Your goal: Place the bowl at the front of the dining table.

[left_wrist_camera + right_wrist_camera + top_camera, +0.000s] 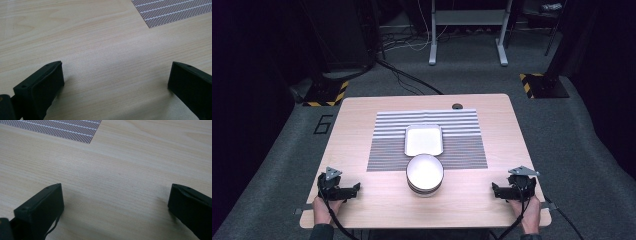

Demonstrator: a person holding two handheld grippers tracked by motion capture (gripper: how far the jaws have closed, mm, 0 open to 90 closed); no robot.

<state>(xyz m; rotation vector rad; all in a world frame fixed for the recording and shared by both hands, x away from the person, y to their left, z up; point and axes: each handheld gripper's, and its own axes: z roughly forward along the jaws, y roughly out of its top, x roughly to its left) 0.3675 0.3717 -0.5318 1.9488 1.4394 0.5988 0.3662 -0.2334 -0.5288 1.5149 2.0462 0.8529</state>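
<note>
Down at the near edge of the wooden desk (362,150), both grippers rest low over bare wood with nothing between their jaws. Seen from the high view, the left gripper (354,189) sits at the near left corner in the person's left hand (323,210), and the right gripper (495,190) at the near right corner in the right hand (530,216). Each gripper view shows its two black jaws spread wide apart, with plain wood grain in the gap and a corner of the striped placemat (387,150) farther off. That placemat lies in the middle of the desk, carrying a white square dish (424,139). Just nearer the person, a white round bowl (425,172) touches the dish's near edge and overlaps the mat's near border.
</note>
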